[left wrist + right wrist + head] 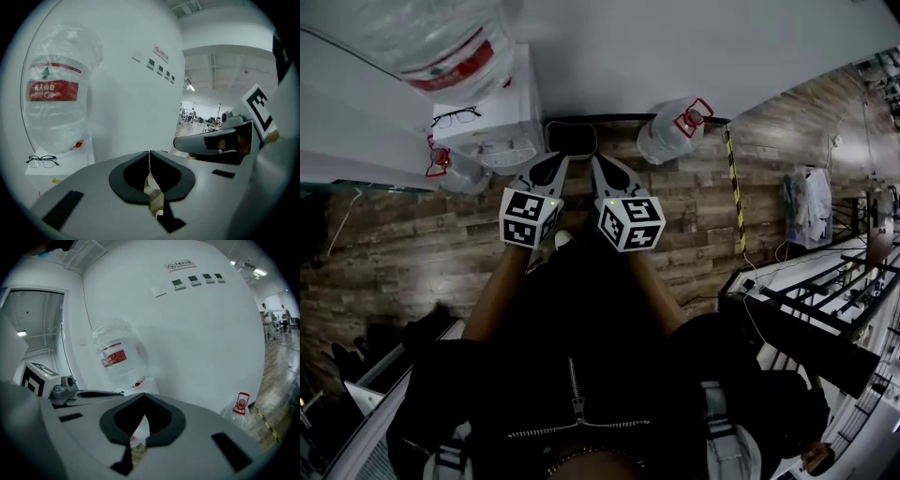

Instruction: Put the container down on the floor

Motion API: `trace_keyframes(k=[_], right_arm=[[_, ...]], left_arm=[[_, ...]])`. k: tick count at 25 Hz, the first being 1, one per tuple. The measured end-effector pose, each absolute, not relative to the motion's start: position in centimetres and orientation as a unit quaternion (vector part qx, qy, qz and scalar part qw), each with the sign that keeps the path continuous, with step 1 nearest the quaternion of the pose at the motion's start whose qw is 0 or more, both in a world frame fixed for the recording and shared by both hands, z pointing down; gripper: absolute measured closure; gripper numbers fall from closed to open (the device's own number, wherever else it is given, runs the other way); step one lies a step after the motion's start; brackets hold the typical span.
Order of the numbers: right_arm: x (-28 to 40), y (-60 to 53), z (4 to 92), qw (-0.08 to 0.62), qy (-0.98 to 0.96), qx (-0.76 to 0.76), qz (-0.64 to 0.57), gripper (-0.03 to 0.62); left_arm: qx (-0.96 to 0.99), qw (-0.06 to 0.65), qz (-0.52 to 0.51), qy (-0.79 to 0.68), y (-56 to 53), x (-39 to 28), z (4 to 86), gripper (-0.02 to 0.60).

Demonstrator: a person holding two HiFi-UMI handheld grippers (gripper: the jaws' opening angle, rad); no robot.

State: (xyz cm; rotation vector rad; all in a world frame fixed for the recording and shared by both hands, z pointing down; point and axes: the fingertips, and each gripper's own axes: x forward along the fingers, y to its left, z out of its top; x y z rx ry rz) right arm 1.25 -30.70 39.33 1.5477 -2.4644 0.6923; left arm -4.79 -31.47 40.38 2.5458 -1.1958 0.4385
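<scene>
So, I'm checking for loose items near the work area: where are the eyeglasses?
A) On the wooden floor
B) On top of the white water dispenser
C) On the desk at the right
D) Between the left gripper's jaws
B: the eyeglasses lie on the flat white top of the water dispenser, and the left gripper view shows them there too.

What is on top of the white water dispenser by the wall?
A large clear water bottle with a red label stands upside down on the dispenser, and black-framed glasses lie beside it. Anything behind the bottle is covered by it and cannot be seen.
</scene>
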Motion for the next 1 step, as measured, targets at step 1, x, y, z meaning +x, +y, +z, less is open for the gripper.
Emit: trace_keyframes(k=[1], right_arm=[[1.23,-31.13,40.08,0.078,-0.820,0.516,0.233,0.586]], left_arm=[[0.885,0.150,0.152,-0.414,-31.88,-4.80,41.13,0.566]])
